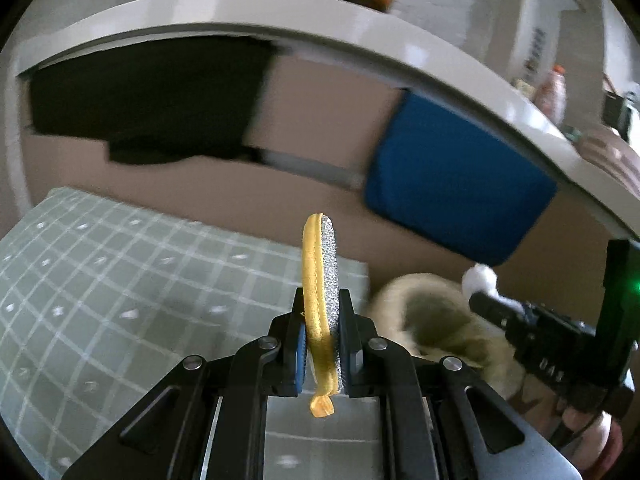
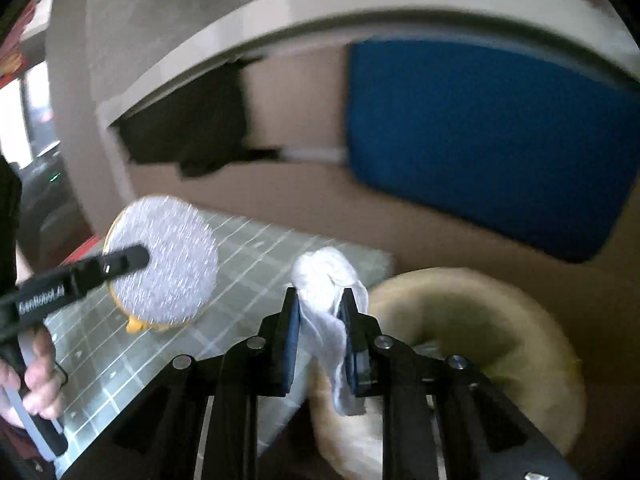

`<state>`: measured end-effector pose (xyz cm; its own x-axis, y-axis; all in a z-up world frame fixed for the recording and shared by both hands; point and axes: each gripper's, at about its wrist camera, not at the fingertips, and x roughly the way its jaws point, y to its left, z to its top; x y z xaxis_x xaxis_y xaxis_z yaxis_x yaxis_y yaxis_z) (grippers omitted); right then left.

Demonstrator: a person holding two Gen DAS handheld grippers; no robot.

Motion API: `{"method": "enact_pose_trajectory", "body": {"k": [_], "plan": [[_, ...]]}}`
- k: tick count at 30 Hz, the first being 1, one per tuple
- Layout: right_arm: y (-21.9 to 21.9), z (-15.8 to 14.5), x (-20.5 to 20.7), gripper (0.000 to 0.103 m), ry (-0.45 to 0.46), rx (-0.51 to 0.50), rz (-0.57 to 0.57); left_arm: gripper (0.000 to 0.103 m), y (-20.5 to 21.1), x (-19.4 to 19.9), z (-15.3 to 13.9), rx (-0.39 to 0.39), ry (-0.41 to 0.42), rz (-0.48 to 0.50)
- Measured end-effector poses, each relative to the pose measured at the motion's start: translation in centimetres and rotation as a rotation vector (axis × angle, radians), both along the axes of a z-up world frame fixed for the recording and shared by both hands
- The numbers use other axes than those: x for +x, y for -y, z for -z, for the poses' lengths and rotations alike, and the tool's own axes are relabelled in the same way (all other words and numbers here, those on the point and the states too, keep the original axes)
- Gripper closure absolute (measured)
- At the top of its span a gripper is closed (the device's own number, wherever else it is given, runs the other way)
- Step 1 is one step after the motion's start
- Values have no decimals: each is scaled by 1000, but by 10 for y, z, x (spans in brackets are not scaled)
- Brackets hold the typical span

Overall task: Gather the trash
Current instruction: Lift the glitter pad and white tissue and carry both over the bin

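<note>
Right gripper (image 2: pixel 320 300) jaws pinching white tissue wad (image 2: pixel 324 276); beige bin (image 2: pixel 500 320) just right, nearer this hand. Left gripper (image 1: pixel 323 312) jaws clamping yellow-edged disc (image 1: pixel 320 264), farther.

Left gripper (image 1: pixel 322 336) clamps a round pad (image 1: pixel 320 300) edge-on, above the checked mat (image 1: pixel 120 280). To its right, the right gripper (image 2: pixel 320 336) pinches a crumpled tissue (image 2: pixel 326 280); a round basket (image 2: pixel 480 340) lies right of and below it. Ahead of both: a shelf (image 1: pixel 280 12), with a cushion (image 1: pixel 452 180) beneath.
</note>
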<state>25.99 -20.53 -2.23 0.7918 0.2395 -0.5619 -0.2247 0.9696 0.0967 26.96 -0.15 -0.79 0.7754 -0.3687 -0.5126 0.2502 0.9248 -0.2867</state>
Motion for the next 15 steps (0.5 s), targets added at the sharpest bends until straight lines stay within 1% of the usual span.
{"method": "enact_pose_trajectory", "body": {"k": [2,6,10,15], "plan": [[18,-12,-12,85,33,-14,53,90,23,-2,-6,-3,18,47],[39,-26,-26,85,66,-20,116,90,63,-5,-11,8,37,129],[48,-26,-34,85,87,-41,156,90,91,-1,-5,29,26,173],[57,-13,-27,85,58,-15,179,90,107,10,6,38,-3,212]]}}
